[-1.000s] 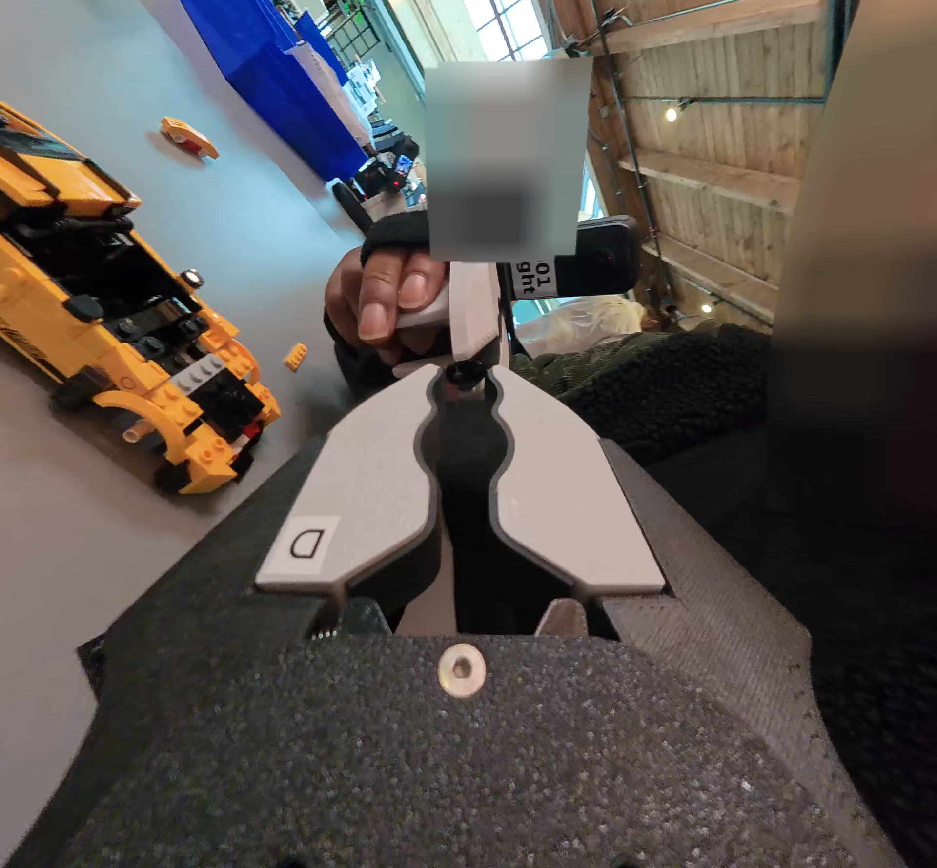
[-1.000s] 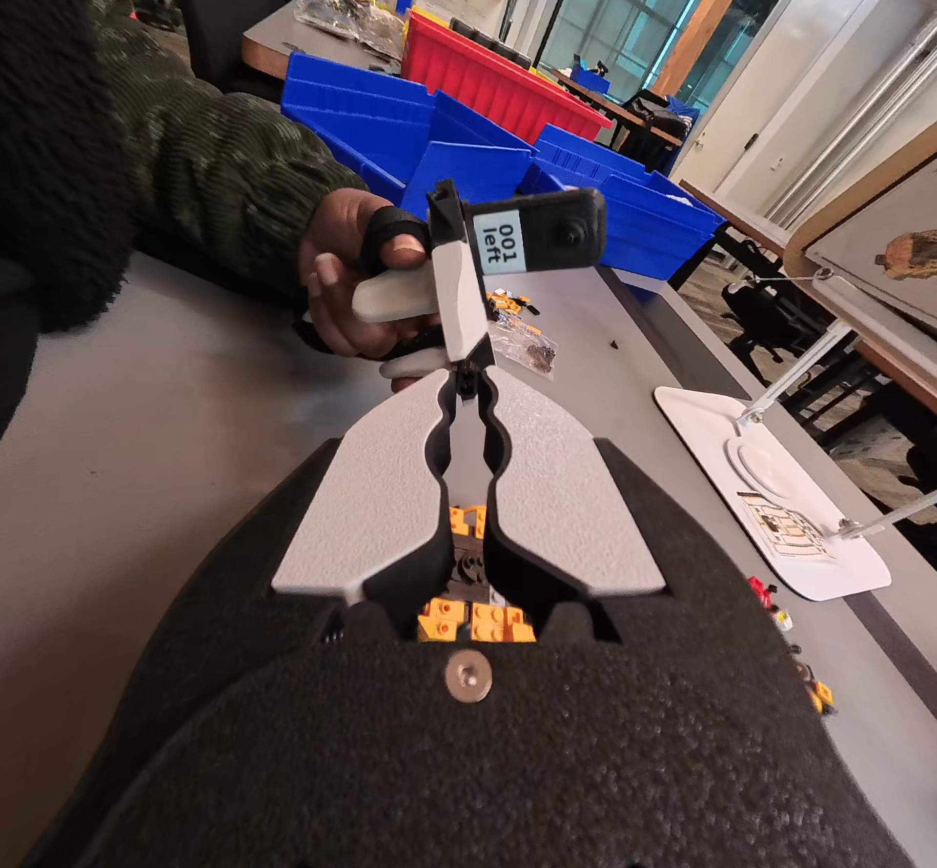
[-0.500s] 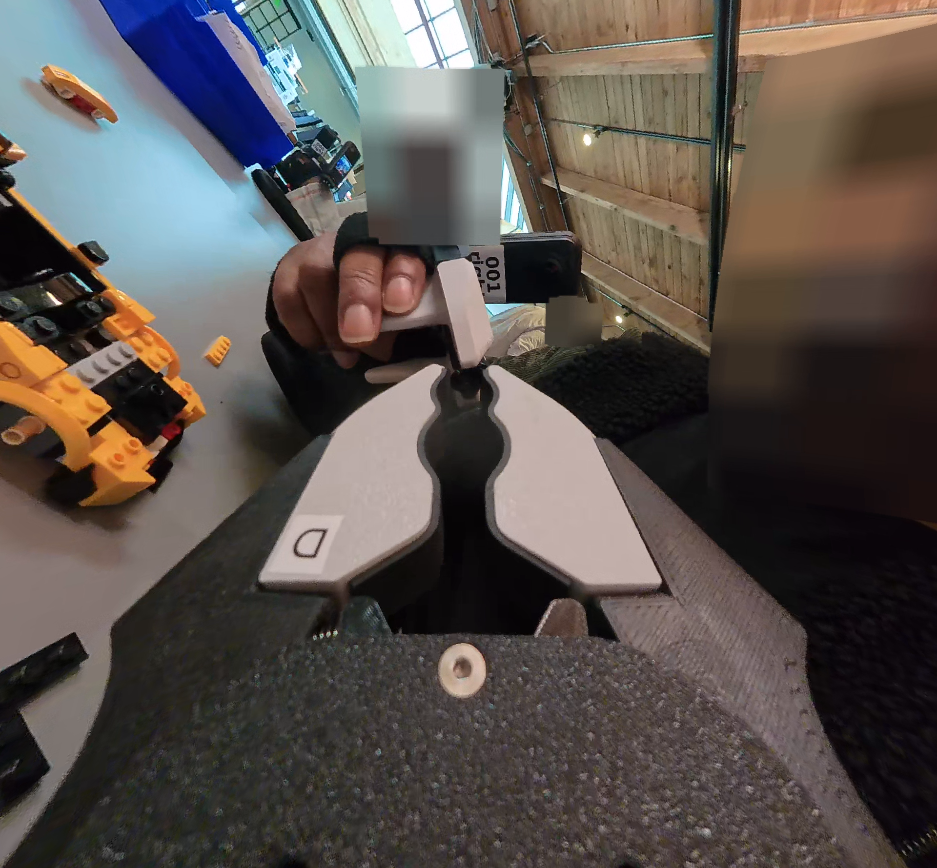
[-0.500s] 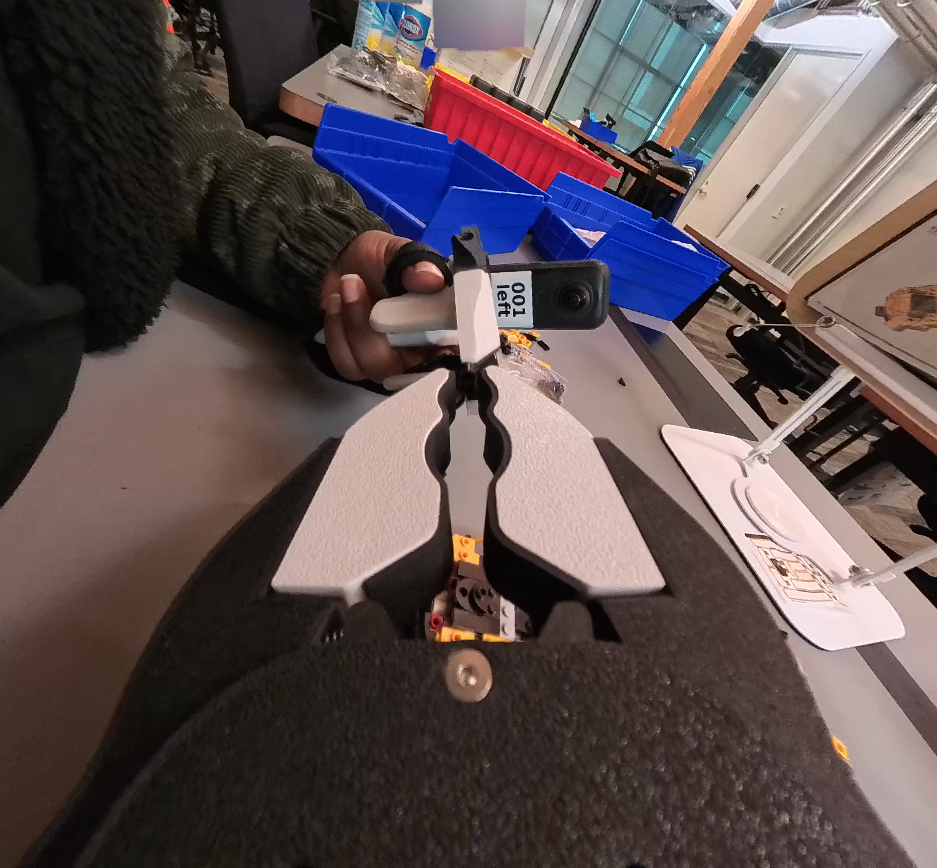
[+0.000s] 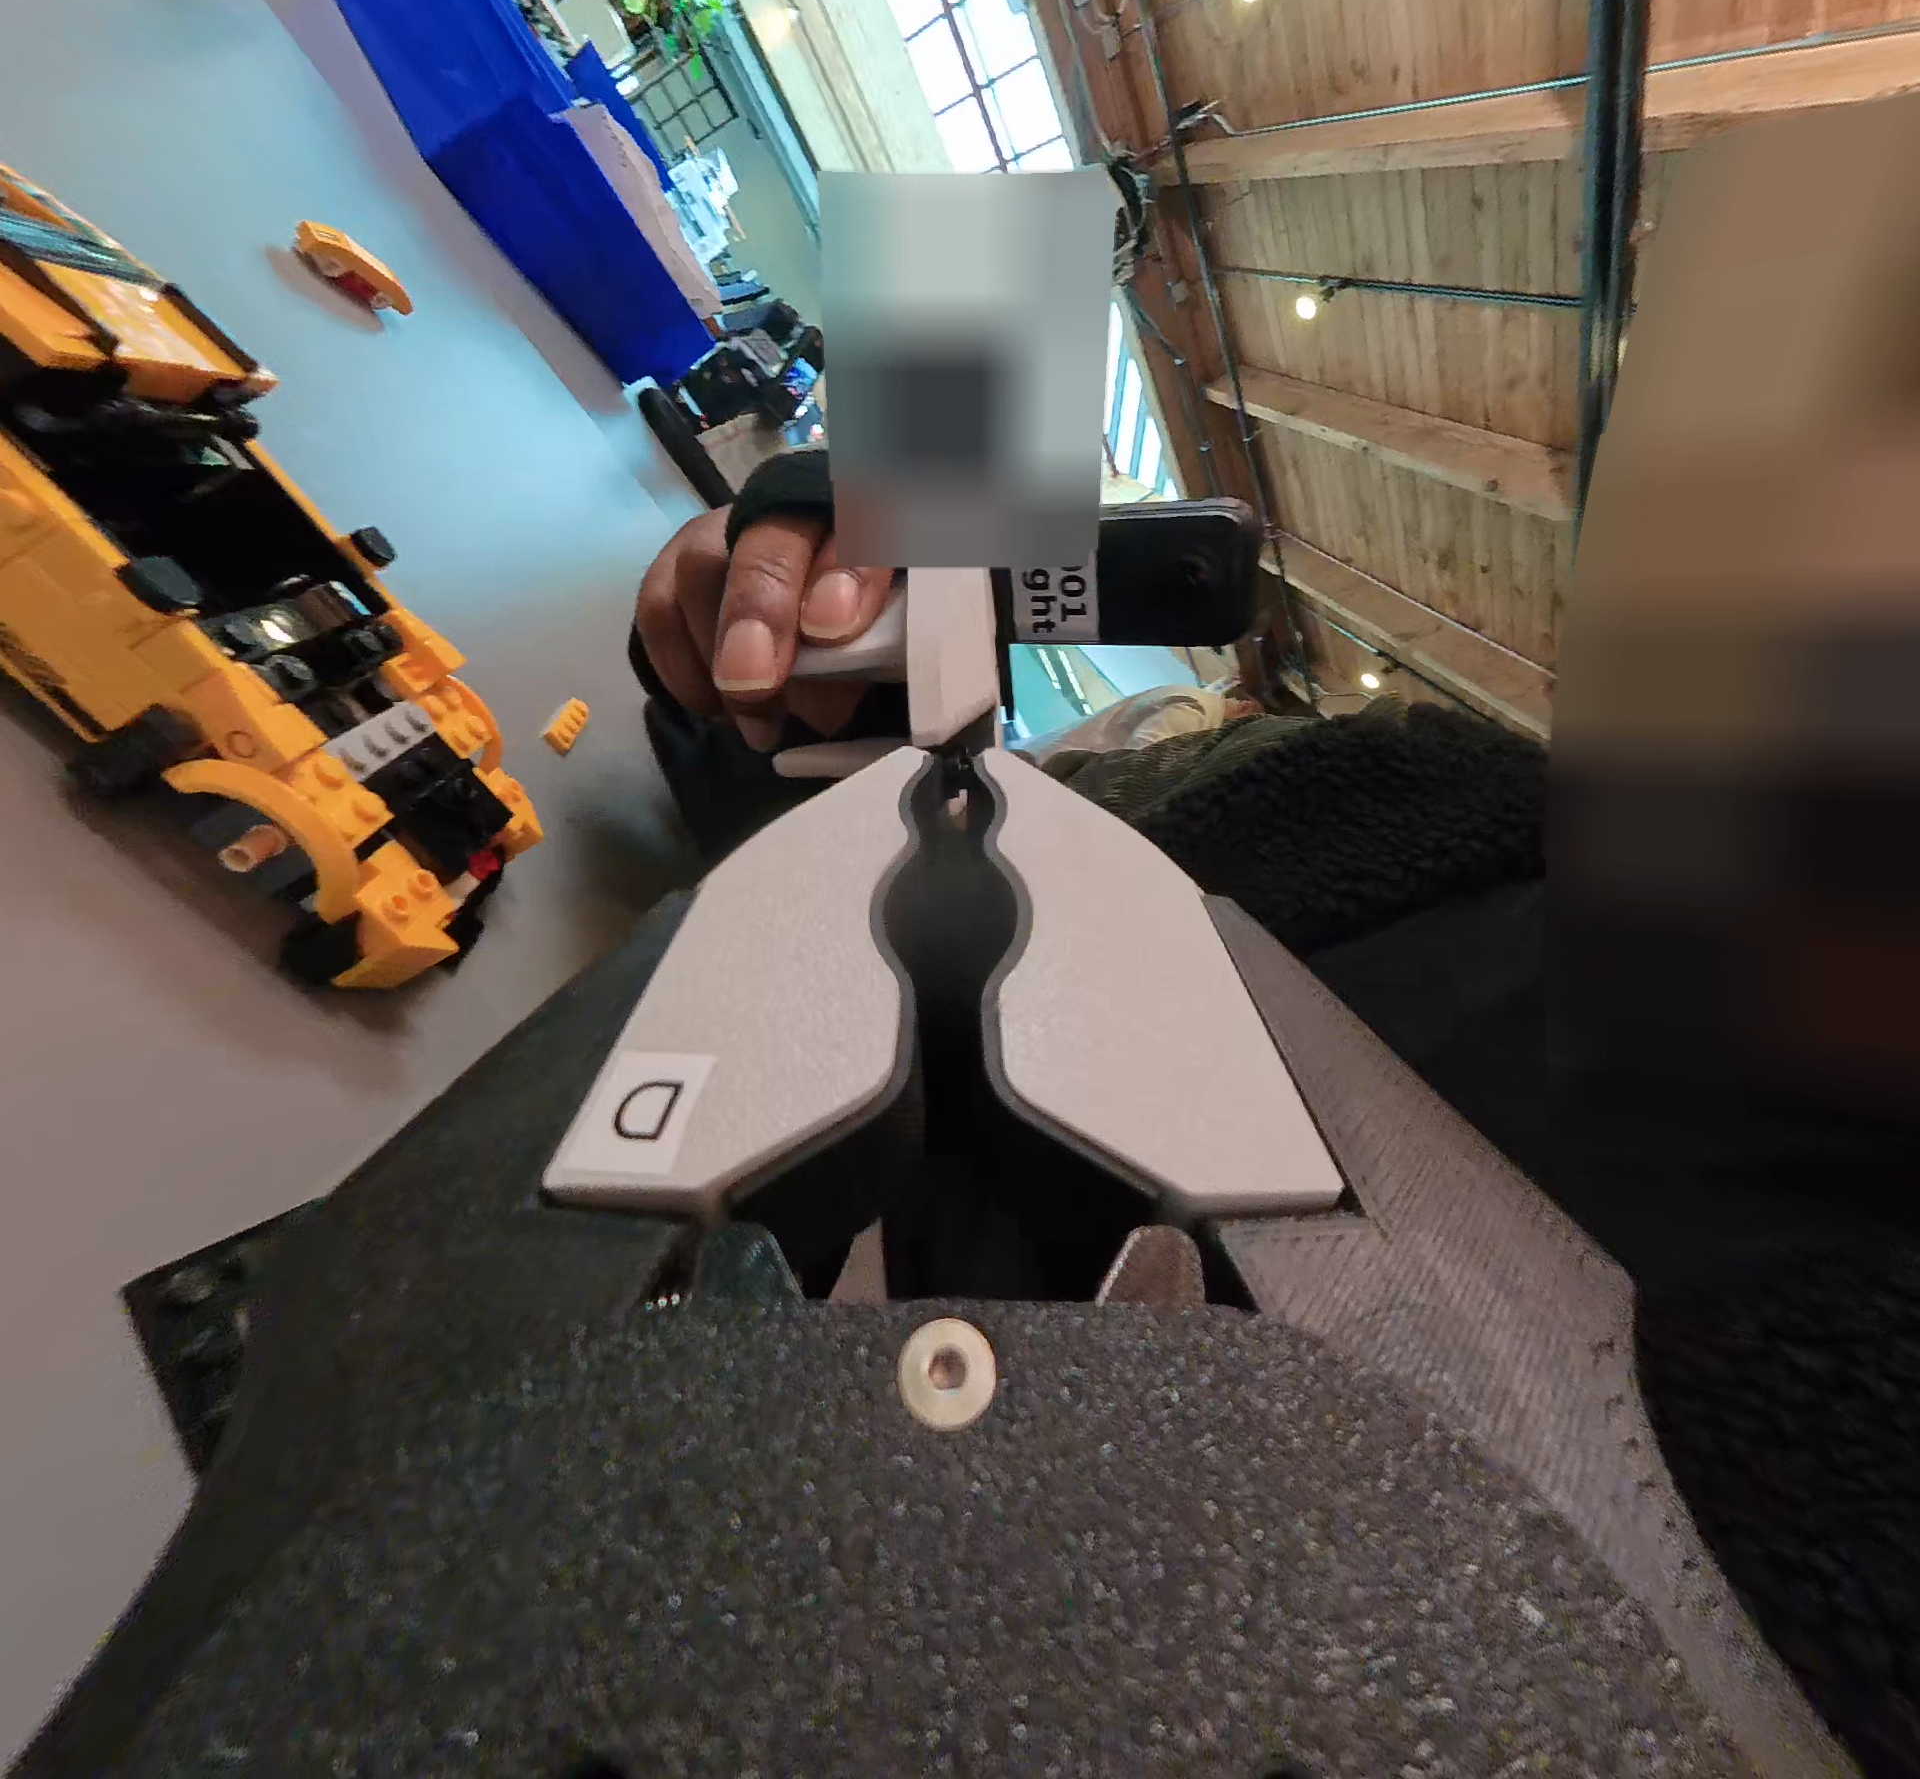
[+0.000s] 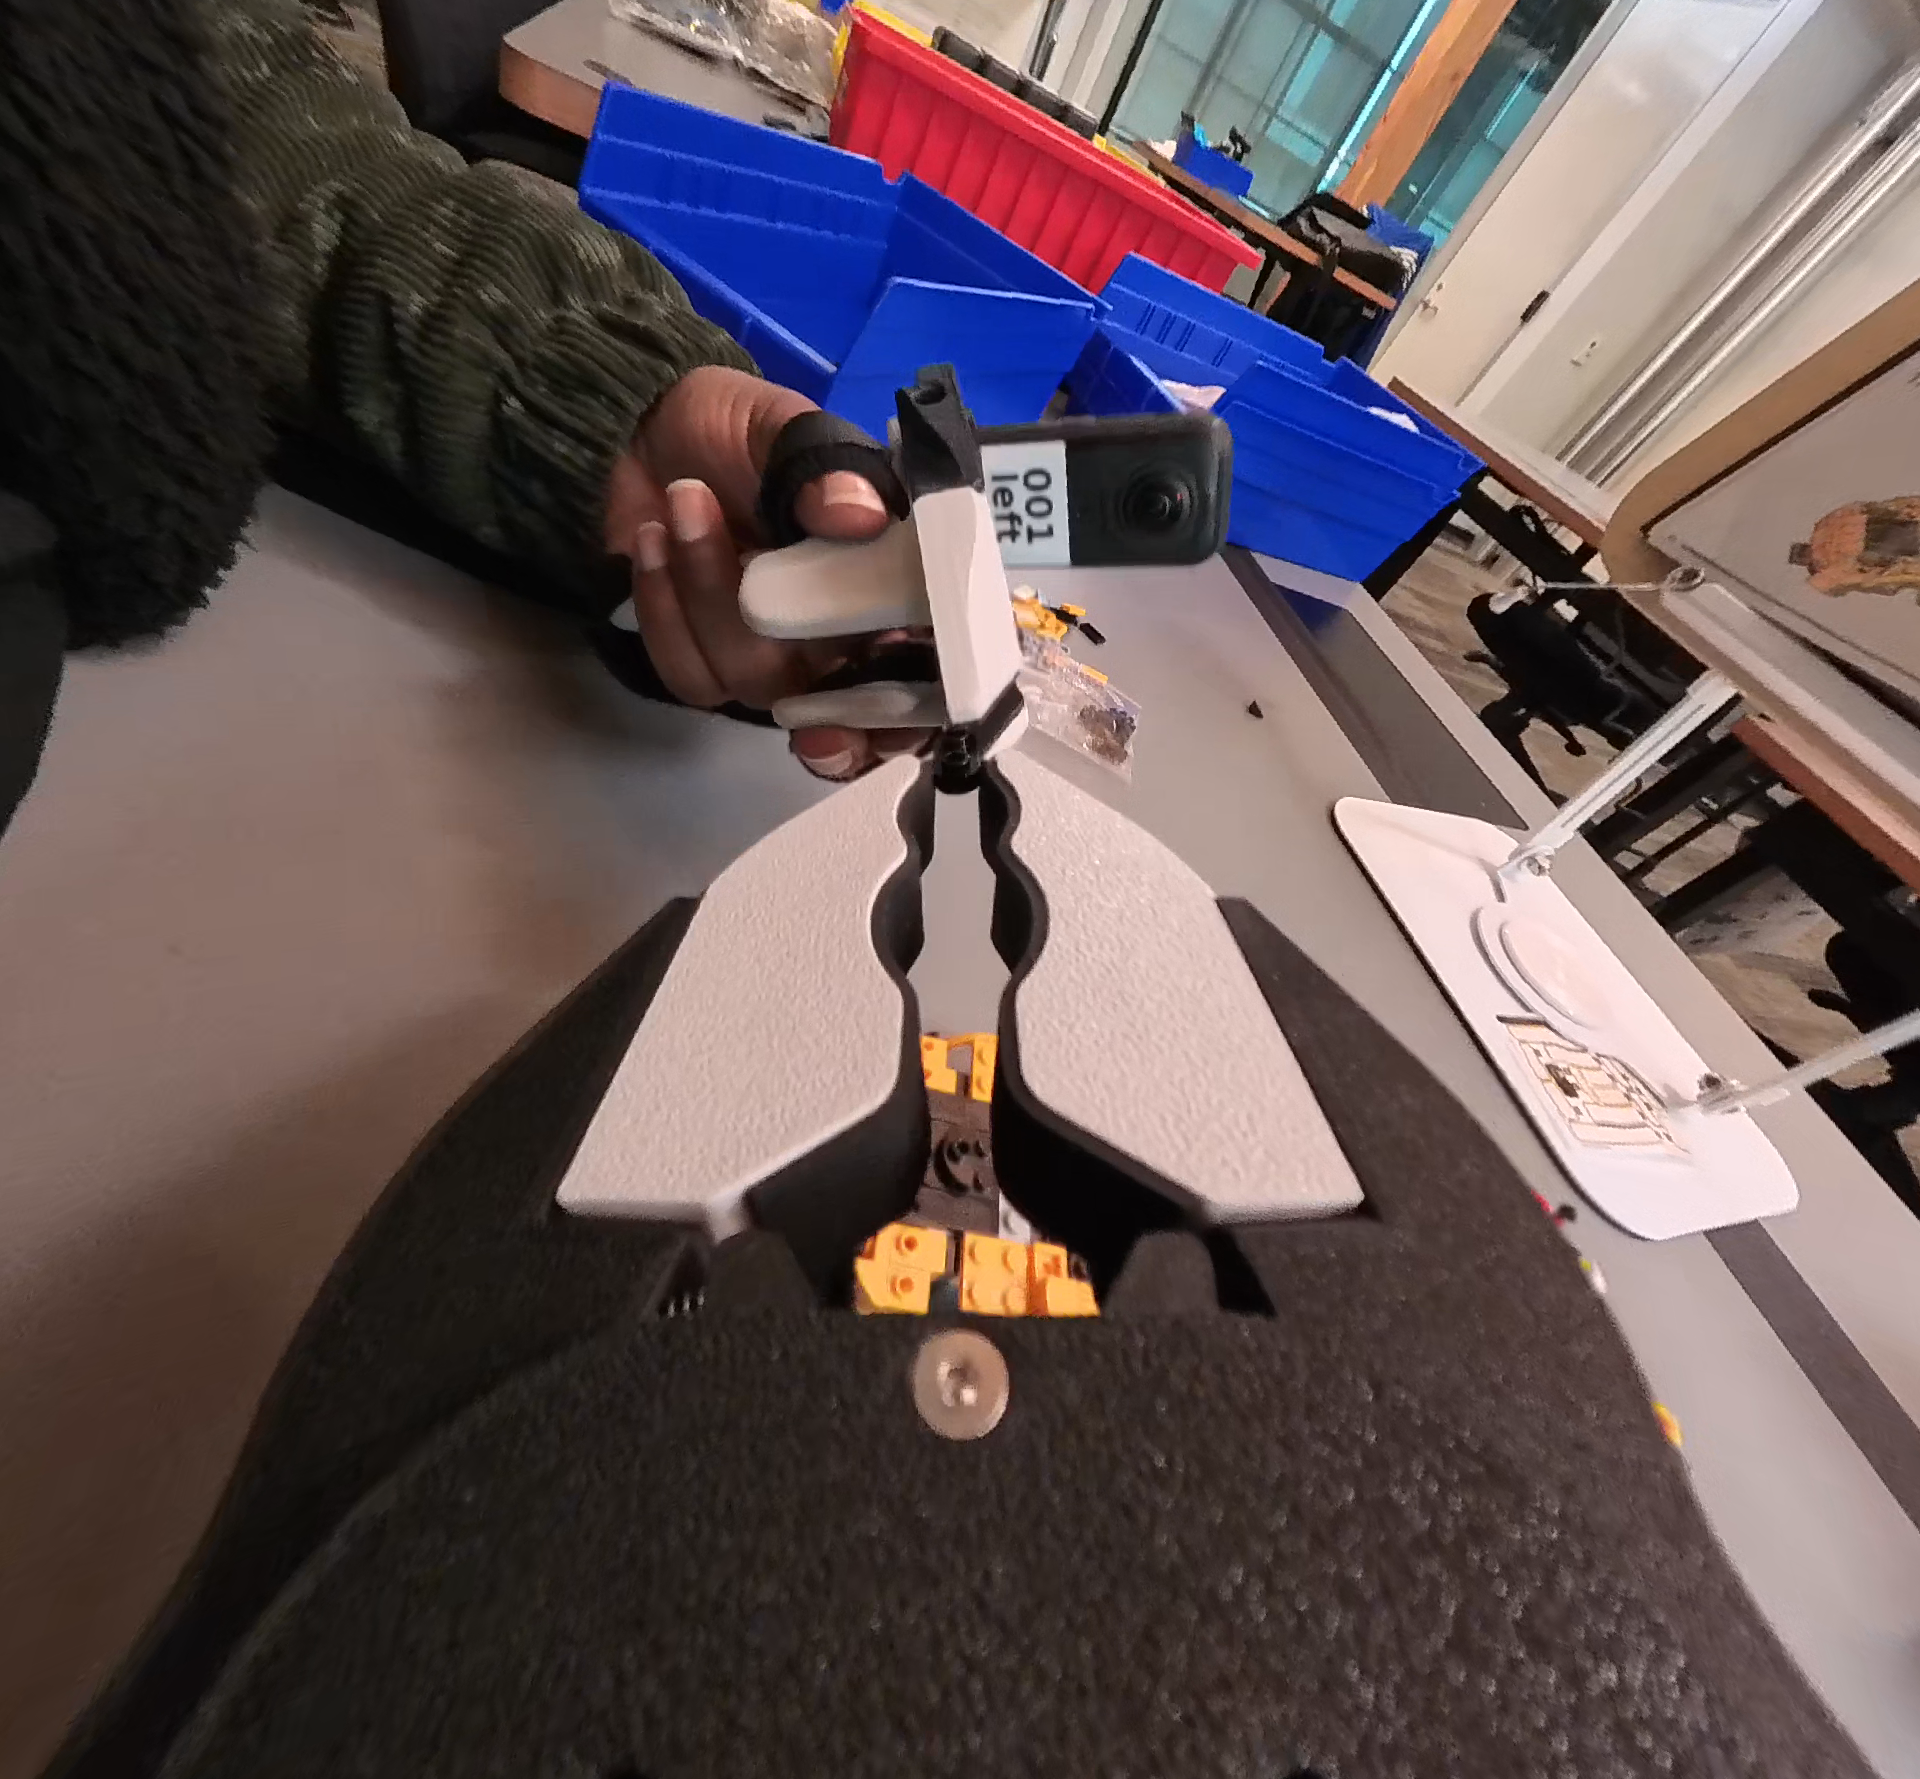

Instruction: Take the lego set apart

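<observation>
My left gripper (image 5: 957, 773) and my right gripper (image 6: 958, 779) meet tip to tip above the grey table. Both are shut on the same small black lego piece (image 6: 954, 761), which also shows in the left wrist view (image 5: 954, 787). The yellow and black lego car (image 5: 260, 690) stands on the table to the left in the left wrist view, with its roof off and its inside open. In the right wrist view part of the car (image 6: 971, 1277) shows through the gap under my fingers. A hand (image 6: 717, 566) holds each gripper.
A loose yellow brick (image 5: 566, 723) lies near the car and an orange car part (image 5: 348, 264) farther off. Blue bins (image 6: 997, 306) and a red bin (image 6: 997, 140) line the table's far side. A clear bag of pieces (image 6: 1081, 701) and a white board (image 6: 1558, 1033) lie to the right. Only a small space, under 4 cm, lies between the two pairs of fingers.
Both grippers stay tip to tip on the small black piece. The pair tilted and swung, then came back; the car slid left in the left wrist view and returned.
</observation>
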